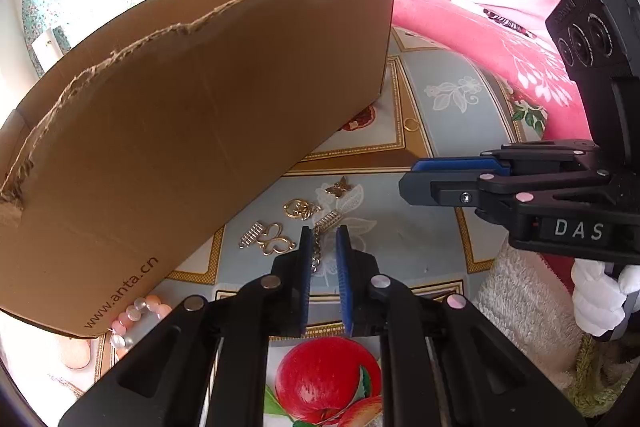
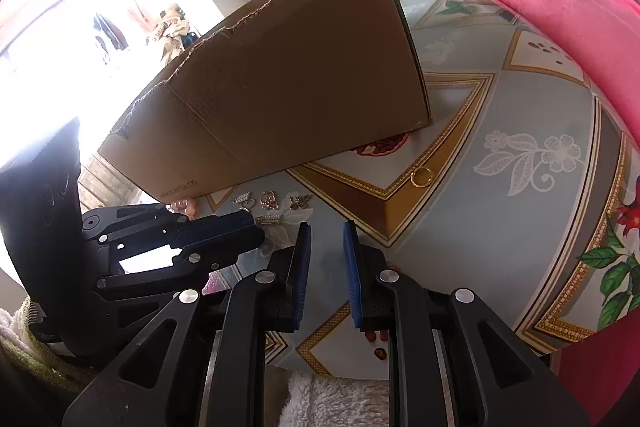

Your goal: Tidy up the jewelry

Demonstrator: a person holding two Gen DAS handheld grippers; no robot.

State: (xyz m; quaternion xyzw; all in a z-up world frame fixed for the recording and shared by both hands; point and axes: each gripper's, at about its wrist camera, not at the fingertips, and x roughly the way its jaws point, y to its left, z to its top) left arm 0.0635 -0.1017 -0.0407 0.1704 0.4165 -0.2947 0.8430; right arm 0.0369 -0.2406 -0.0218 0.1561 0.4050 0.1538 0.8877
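On the patterned tablecloth (image 1: 420, 239), just in front of a torn-edged cardboard box (image 1: 224, 99), a small scatter of gold jewelry lay near the box's near wall. From the left wrist view, the left gripper (image 1: 325, 245) pointed down at a chain piece (image 1: 318, 247) whose links ran between the two blue pads; the jaws stood narrow with the chain in the gap, though whether the pads actually pressed on it could not be told. To the left of the chain lay a butterfly-outline pendant (image 1: 276, 245) beside a small ribbed charm (image 1: 251, 234); farther off sat a round pendant (image 1: 298, 207) and a small butterfly charm (image 1: 339, 187). A plain gold ring (image 1: 411, 124) lay apart, farther away and to the right, near the box's right corner. A pink bead bracelet (image 1: 138, 311) rested at the box's near left corner.

The right gripper (image 2: 327, 241) hovered to the right of the pile, its jaws slightly parted with nothing between them, only bare cloth showing in the gap. A pink blanket (image 2: 580, 23) was heaped along the far right.
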